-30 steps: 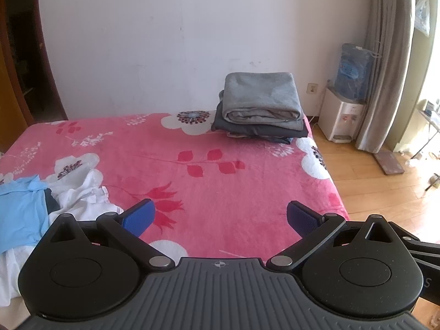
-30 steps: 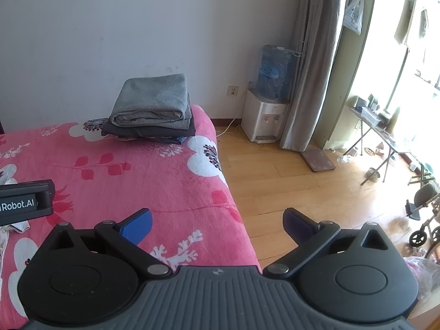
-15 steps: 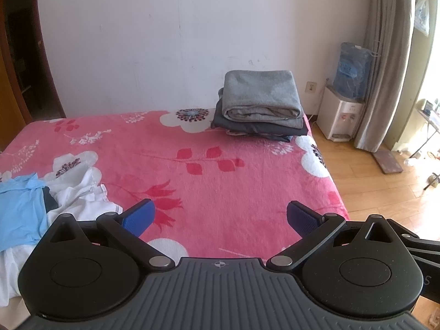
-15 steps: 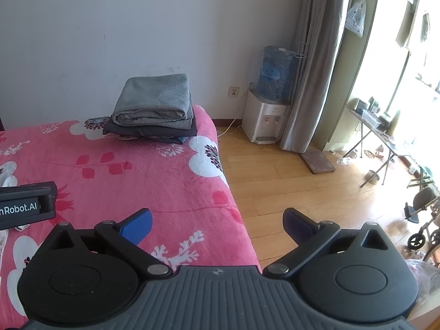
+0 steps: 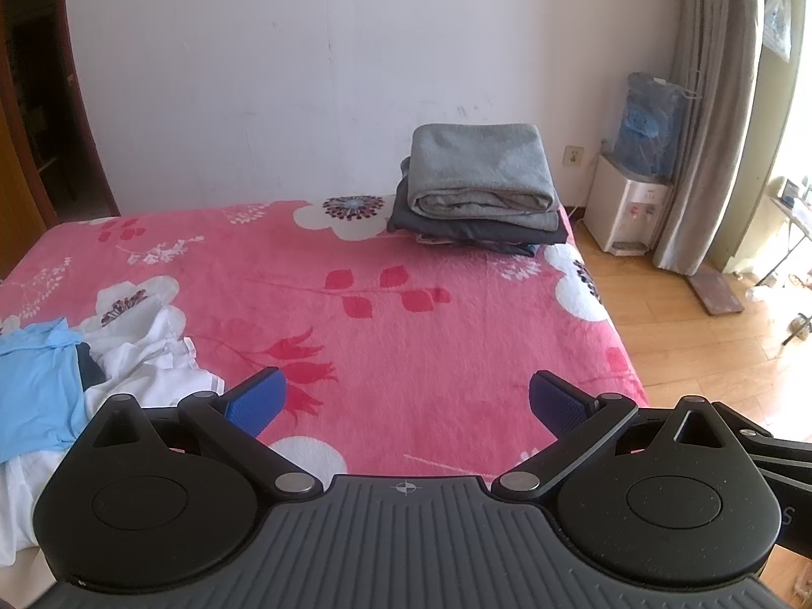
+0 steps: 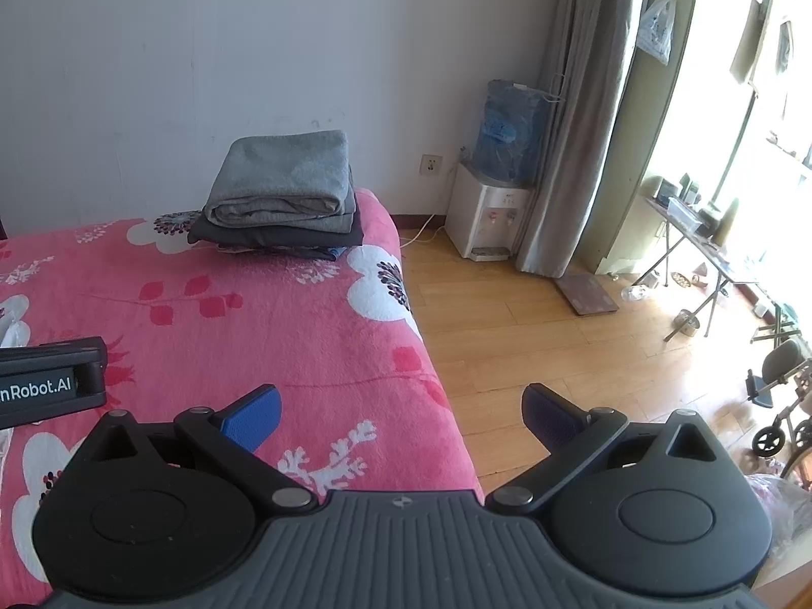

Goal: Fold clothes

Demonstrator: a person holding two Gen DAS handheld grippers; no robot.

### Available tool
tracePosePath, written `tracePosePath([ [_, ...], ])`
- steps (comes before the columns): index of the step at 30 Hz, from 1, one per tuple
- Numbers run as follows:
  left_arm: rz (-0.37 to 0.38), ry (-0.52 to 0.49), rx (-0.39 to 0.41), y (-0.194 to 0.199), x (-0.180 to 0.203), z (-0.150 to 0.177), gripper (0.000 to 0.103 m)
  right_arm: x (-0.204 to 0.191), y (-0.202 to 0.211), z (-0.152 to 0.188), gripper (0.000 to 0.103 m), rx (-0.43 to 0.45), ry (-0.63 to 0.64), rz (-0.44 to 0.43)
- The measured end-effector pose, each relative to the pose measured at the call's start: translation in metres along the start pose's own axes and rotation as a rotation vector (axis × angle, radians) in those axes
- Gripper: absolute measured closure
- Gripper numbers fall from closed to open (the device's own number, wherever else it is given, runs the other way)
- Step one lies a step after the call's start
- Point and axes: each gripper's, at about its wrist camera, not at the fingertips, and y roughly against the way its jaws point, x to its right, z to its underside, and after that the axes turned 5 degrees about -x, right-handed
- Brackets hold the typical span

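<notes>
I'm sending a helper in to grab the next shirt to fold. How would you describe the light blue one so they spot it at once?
Start at the pink floral-patterned bed cover; opposite the corner holding the stack of folded grey clothes, find the rumpled pile near the left claw. The light blue shirt lies there unfolded, beside the crumpled white shirt, the pile's only blue piece.

A big bed (image 5: 385, 314) with a pink flowery cover fills the middle of the frame. Behind it is a plain white wall (image 5: 304, 76). On the right, a wooden floor (image 6: 533, 335), a white water machine (image 6: 487, 218), a long grey curtain (image 6: 573, 127) and a bright sunny window (image 6: 761, 177).
</notes>
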Motion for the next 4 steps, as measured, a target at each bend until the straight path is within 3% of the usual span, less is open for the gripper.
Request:
tracePosePath([
  [4, -0.001, -0.003, 0.000, 0.0000, 0.0012, 0.0012, 0.000, 0.0004, -0.0012, -0.0002, 0.000, -0.002, 0.000, 0.000],
])
